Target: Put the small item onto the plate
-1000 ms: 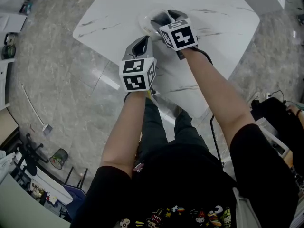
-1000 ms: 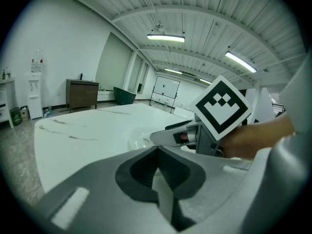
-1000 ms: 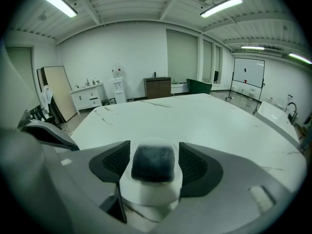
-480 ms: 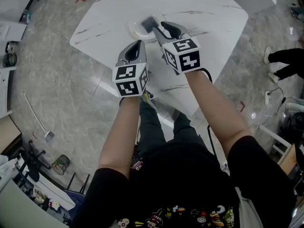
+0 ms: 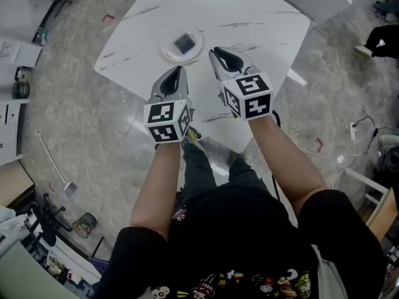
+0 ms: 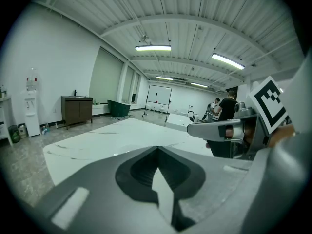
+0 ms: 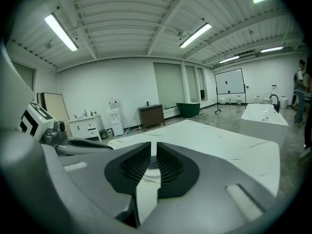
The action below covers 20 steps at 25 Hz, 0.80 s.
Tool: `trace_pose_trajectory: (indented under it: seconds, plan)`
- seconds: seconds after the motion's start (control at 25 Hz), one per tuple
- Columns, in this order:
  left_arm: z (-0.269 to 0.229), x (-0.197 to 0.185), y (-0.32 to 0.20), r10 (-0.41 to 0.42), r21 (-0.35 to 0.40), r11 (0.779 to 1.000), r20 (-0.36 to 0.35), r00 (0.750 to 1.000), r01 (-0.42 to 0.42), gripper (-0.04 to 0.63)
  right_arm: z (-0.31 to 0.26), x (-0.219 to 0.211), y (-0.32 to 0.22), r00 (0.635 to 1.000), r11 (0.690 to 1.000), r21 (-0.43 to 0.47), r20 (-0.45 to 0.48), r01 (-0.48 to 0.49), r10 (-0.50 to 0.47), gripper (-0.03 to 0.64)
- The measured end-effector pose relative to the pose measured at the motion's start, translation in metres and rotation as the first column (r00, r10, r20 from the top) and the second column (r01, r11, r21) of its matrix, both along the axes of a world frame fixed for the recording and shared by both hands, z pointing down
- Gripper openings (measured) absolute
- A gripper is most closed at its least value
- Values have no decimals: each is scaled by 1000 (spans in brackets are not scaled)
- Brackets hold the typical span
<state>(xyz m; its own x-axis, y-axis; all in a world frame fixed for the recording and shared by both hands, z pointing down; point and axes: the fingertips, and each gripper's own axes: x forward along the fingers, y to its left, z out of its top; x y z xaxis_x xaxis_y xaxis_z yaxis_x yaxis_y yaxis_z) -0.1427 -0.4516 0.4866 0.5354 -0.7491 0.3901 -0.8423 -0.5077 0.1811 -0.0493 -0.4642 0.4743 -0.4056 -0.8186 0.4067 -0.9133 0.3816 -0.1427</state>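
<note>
- Closest in, two bare forearms (image 5: 159, 179) reach out over the white marble table (image 5: 249, 17), a gripper in each hand.
- Left gripper (image 5: 176, 73): jaw tips pressed together, nothing between them.
- Right gripper (image 5: 217, 53), just beside it and a touch farther out: its jaws have just been closing and now stand at a thin slit (nothing caught in it).
- Beyond both tips sits the round white plate (image 5: 167, 50), and there's the small item (image 5: 184, 43), dark grey and squarish, lying in the plate's middle, clear of both grippers.
</note>
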Motion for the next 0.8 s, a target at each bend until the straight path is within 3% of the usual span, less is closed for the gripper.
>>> trace_pose_trajectory:
  seconds: [0.44,0.8]
  plan:
    - [-69,14,34,0,125,992,20,1000,-3,0,-59,39,45,999,995,94,26,-33,31,20]
    - [-80,2,45,-47,139,989,25,999,43,0,-54,44,58,999,997,76,4,-33,32,18]
